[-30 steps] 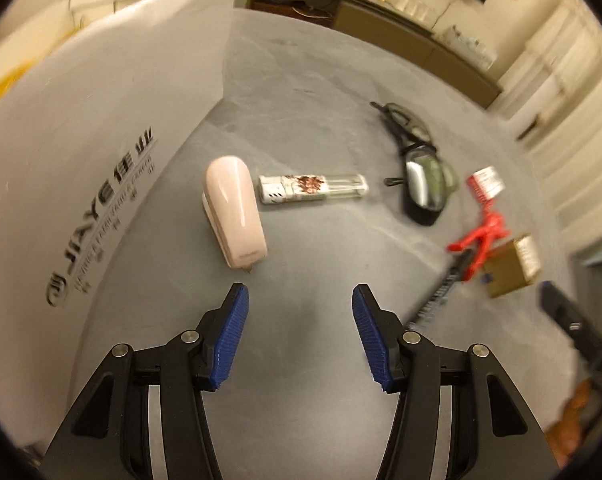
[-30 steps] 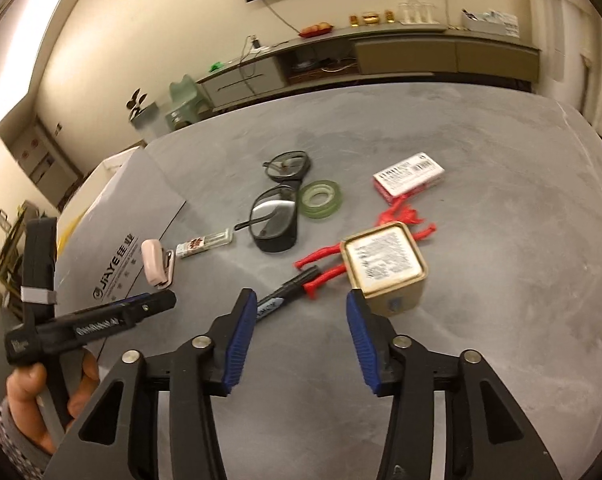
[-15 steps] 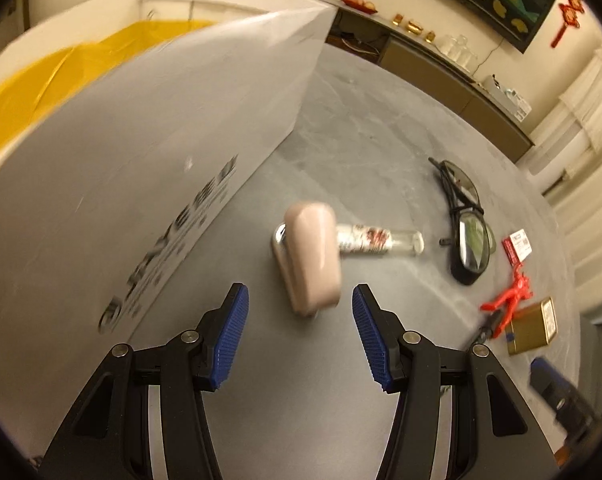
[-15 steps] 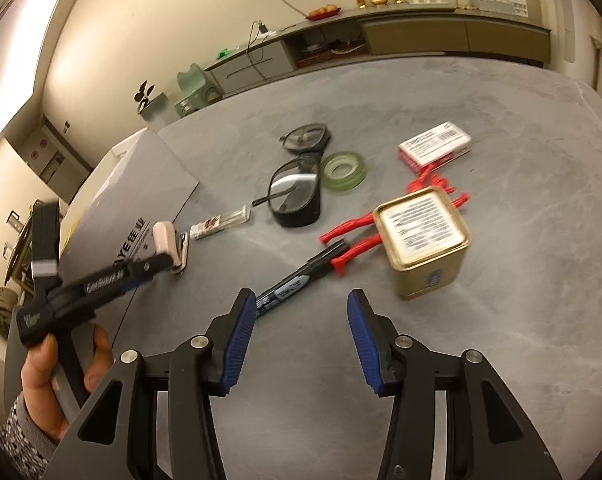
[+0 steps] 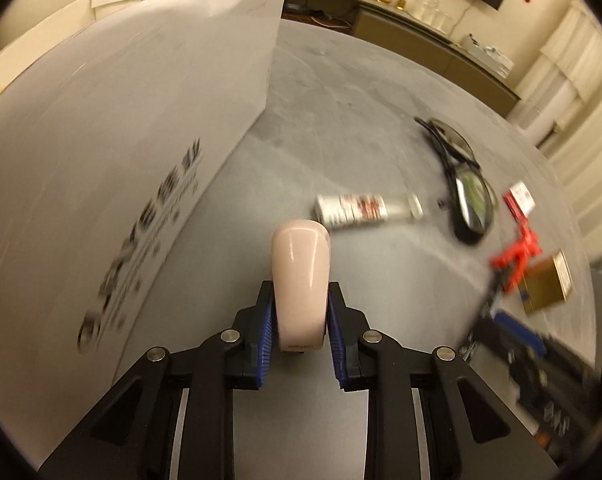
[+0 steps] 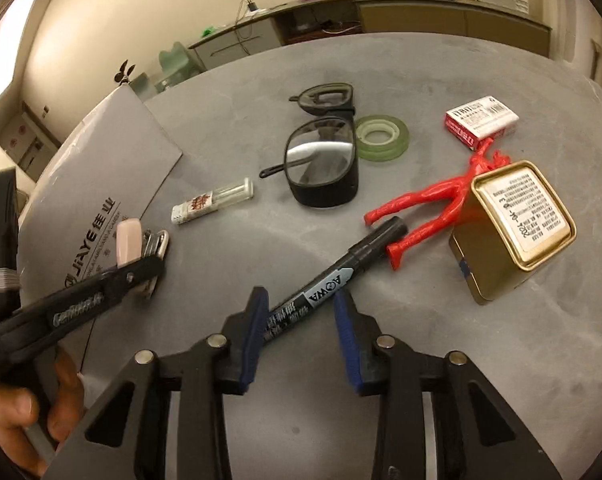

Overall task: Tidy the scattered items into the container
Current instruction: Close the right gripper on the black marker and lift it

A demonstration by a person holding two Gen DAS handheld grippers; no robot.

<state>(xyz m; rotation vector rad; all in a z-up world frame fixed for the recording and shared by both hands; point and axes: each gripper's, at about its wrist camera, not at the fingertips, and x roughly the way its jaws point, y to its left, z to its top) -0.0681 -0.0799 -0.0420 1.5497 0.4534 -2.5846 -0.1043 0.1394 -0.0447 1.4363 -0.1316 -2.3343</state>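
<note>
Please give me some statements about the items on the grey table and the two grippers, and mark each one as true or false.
1. The left gripper has the pink stapler between its closing jaws. True.
2. The black marker lies between the right gripper fingers. True.
3. The green tape roll sits on top of the gold tin. False: it lies on the table beside the glasses.
4. The red figure stands upright. False: it lies flat.

Warm indoor light — motion blur, fisheye-warped edges.
</note>
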